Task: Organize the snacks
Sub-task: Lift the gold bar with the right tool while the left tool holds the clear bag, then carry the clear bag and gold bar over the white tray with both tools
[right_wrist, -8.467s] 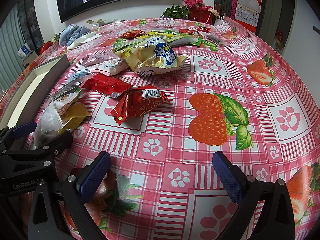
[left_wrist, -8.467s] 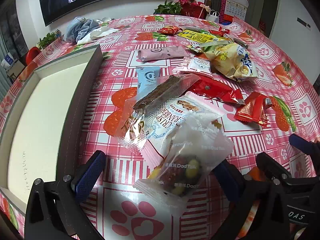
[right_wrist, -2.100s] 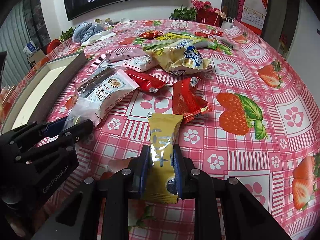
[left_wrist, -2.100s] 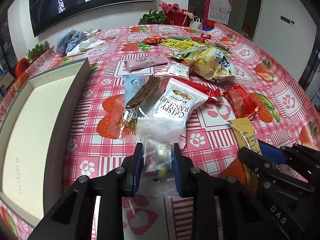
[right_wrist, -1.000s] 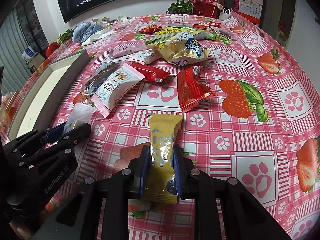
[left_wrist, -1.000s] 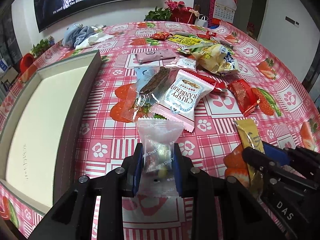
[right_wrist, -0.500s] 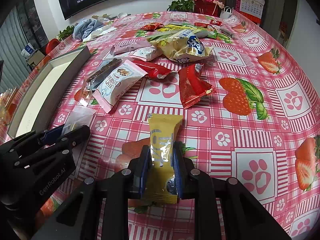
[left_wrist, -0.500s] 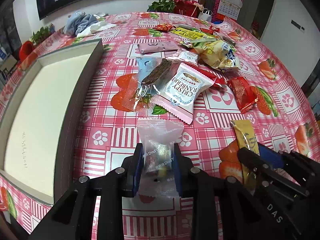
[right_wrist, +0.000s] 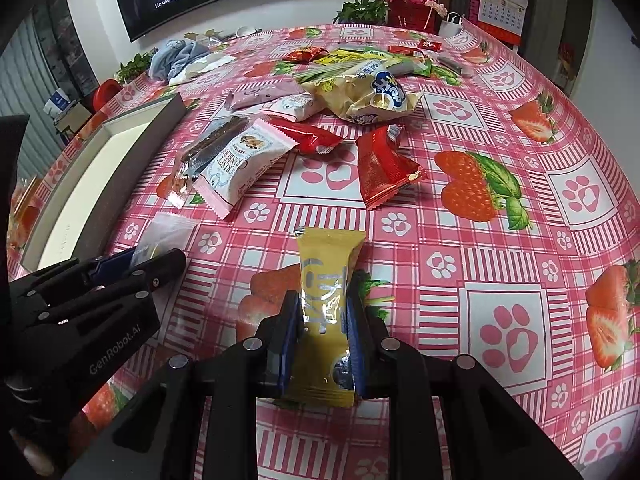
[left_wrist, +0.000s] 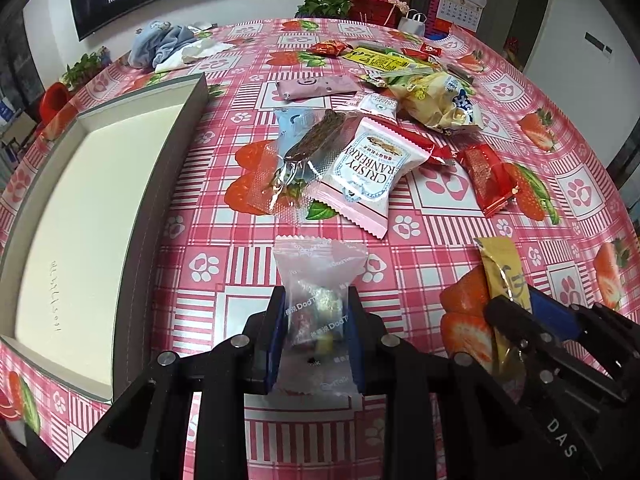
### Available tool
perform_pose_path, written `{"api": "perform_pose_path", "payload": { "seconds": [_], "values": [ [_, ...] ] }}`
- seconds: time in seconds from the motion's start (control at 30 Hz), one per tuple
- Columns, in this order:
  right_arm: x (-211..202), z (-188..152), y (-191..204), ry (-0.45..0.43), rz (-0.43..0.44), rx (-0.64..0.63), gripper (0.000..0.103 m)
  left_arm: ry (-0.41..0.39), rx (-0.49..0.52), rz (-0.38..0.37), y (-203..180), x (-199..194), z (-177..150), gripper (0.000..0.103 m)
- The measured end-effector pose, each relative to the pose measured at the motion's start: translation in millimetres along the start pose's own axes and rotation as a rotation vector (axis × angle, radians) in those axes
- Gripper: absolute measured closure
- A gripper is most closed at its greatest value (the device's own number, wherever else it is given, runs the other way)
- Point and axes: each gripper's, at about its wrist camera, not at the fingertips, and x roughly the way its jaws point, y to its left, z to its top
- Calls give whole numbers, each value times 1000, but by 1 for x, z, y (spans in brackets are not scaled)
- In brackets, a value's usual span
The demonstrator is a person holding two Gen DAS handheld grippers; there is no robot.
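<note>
My left gripper (left_wrist: 316,300) is shut on a clear candy packet (left_wrist: 318,276) held above the pink strawberry tablecloth. To its right, my right gripper (right_wrist: 322,306) is shut on a yellow snack packet (right_wrist: 326,276), also seen as the yellow packet (left_wrist: 502,268) in the left wrist view. A shallow grey box with a cream inside (left_wrist: 80,200) lies on the table to the left. Beyond both grippers lies a heap of snacks: a white-and-pink crispy cranberry pack (left_wrist: 366,172), a brown bar in clear wrap (left_wrist: 312,140) and a red packet (right_wrist: 380,168).
Further back lie a yellow chip bag (right_wrist: 360,92), a pink packet (left_wrist: 316,86) and several small wrappers. A blue-grey cloth (left_wrist: 164,40) sits at the far left, potted flowers (right_wrist: 404,4) at the table's far edge. A wall screen hangs behind.
Both packets stay gripped. The left wrist view has tilted slightly, so the box and the snack heap sit a little lower and nearer in the picture. The right view is nearly unchanged.
</note>
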Motion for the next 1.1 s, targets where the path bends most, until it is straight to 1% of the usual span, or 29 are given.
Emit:
{"api": "perform_pose_path", "payload": {
  "seconds": [0.4, 0.63, 0.77, 0.93, 1.03, 1.1],
  "values": [
    [-8, -1, 4, -20, -3, -5, 79, 5, -18, -17, 4, -5, -3, 73],
    [-12, -2, 7, -24, 0, -8, 79, -34, -3, -6, 2, -18, -2, 73],
    [-15, 0, 12, -33, 9, -14, 79, -59, -11, 10, 8, -29, 2, 73],
    [-22, 12, 27, -55, 43, -40, 79, -124, -47, 49, 33, -53, 12, 73],
    [-25, 25, 48, -63, 85, -90, 79, -154, -95, 95, 61, -65, 19, 73],
    [-28, 38, 68, -71, 135, -127, 79, -164, -140, 127, 83, -70, 25, 73]
  ]
}}
